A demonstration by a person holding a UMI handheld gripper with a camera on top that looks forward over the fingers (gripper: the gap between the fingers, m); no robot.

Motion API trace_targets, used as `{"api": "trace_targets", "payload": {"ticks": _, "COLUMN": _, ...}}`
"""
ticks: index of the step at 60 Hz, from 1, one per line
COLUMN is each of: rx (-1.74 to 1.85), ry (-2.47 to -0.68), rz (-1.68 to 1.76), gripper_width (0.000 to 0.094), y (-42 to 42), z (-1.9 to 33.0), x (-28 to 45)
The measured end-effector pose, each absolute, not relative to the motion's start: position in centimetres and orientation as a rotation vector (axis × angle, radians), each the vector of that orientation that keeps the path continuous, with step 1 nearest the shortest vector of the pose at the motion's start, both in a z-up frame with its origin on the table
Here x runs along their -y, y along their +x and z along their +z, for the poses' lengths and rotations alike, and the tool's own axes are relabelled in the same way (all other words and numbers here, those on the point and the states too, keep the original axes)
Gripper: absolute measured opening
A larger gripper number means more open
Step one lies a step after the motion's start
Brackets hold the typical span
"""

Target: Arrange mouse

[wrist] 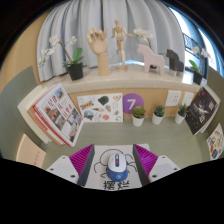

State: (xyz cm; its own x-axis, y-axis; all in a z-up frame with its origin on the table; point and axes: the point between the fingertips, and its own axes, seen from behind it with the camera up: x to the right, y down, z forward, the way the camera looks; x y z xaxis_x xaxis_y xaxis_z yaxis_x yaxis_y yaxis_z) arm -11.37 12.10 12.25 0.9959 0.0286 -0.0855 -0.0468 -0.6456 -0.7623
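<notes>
Mouse (117,160) sits on a white mat (115,172) on the counter (100,135), between the wide-spread fingers (72,163) of the tool (113,165), gaps either side.

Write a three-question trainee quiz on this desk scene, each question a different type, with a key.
1. True or false: the small white-and-blue computer mouse lies between the gripper fingers, on the white paper sheet with black characters.
2. Multiple choice: what stands on the upper shelf just beside the wooden hand model? A) a red kettle B) a jointed wooden mannequin figure C) a stack of plates
3. Fill in: the purple card leaning at the back of the desk shows the digit ___.

Key: 1 true; 2 B; 3 seven.
</notes>
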Motion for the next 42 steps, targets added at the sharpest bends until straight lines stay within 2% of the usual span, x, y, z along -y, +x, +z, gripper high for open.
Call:
{"api": "trace_targets", "payload": {"ticks": 3, "rx": -0.006, "ry": -2.229, "rz": 0.112, "gripper_width": 0.0797, "y": -11.5, "z": 15.5, "x": -11.1}}
{"api": "trace_targets", "payload": {"ticks": 9, "rx": 0.006, "ry": -2.149, "rz": 0.094, "gripper_width": 0.0786, "y": -11.6, "z": 21.5, "x": -8.1}}
{"api": "trace_targets", "payload": {"ticks": 20, "rx": -0.004, "ry": -2.061, "rz": 0.025, "gripper_width": 0.0786, "y": -10.8, "z": 28.2, "x": -0.5}}
{"api": "trace_targets", "payload": {"ticks": 30, "rx": 0.009, "ry": -2.048, "rz": 0.031, "gripper_width": 0.0788, "y": -10.9, "z": 30.0, "x": 5.8}}
{"api": "trace_targets", "payload": {"ticks": 42, "rx": 0.009, "ry": -2.077, "rz": 0.023, "gripper_width": 0.0795, "y": -9.9, "z": 29.1, "x": 10.8}}
